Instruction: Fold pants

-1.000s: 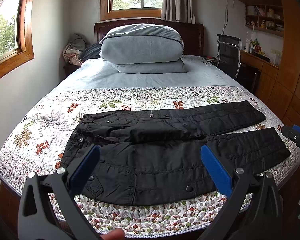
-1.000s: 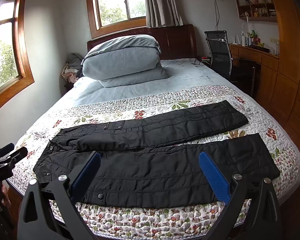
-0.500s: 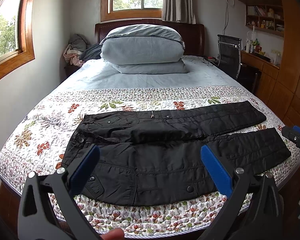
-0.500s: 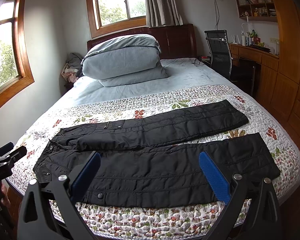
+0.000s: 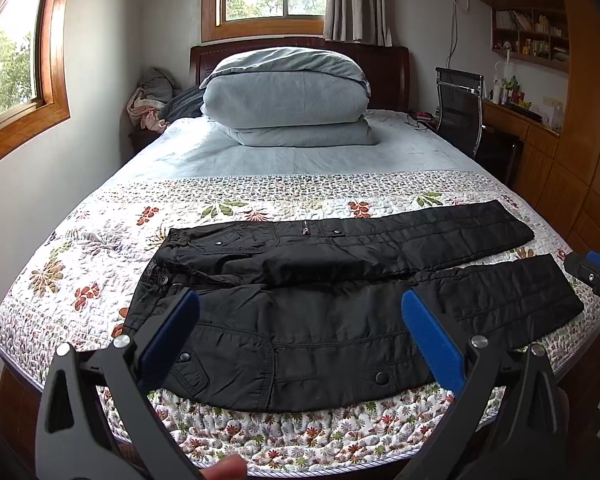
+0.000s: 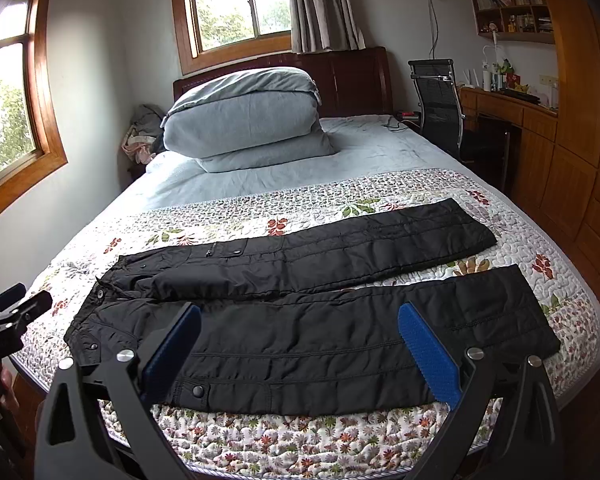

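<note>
Black pants [image 5: 319,312] lie flat across the foot of the bed, waistband at the left, both legs stretched to the right and slightly apart; they also show in the right wrist view [image 6: 311,320]. My left gripper [image 5: 298,328] is open and empty, hovering above the near leg by the hip. My right gripper [image 6: 298,340] is open and empty, hovering above the near leg. The right gripper's tip shows at the right edge of the left wrist view [image 5: 595,276]; the left gripper shows at the left edge of the right wrist view [image 6: 8,316].
The floral quilt [image 5: 100,256] covers the near half of the bed. A folded grey duvet [image 5: 288,96] sits at the headboard. A black chair [image 5: 459,108] and wooden desk [image 5: 531,128] stand to the right. Clothes [image 5: 152,96] are piled at the back left.
Both views have barely shifted; the left wrist view has drifted very slightly. The pants lie unchanged and both grippers stay open.
</note>
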Demonstrator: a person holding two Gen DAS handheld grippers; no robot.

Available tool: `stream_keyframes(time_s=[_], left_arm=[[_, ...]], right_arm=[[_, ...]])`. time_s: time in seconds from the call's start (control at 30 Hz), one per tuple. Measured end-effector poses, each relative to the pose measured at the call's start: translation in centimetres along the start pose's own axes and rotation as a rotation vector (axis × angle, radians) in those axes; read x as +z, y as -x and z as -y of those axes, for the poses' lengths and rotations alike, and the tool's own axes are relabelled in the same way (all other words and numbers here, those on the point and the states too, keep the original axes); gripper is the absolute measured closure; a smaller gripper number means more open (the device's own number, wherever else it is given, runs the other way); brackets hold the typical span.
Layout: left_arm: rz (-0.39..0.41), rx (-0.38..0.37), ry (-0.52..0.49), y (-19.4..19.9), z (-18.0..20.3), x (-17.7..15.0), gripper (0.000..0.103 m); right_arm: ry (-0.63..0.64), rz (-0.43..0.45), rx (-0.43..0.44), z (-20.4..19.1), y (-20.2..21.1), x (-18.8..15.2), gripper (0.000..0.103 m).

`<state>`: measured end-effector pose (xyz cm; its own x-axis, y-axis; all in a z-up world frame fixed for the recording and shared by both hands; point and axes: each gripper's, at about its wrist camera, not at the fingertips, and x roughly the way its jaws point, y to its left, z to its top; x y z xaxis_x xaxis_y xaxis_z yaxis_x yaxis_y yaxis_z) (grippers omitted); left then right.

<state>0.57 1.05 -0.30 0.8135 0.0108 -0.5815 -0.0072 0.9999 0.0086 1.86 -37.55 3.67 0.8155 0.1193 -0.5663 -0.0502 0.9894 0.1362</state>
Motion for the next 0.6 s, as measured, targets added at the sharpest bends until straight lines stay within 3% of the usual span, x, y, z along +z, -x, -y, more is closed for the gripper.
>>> stream_keyframes(time_s=[0.47, 0.6], left_arm=[[-0.008, 0.004, 0.0, -0.6, 0.0, 0.0, 0.002], [-0.019, -0.05, 0.014, -1.3, -0.2, -0.1, 0.002]], right_arm=[[-0.005, -0.013, 0.001, 0.5, -0.9, -0.3, 0.003], [0.0, -0.022, -0.005, 0.9, -1.5, -0.2, 0.003]])
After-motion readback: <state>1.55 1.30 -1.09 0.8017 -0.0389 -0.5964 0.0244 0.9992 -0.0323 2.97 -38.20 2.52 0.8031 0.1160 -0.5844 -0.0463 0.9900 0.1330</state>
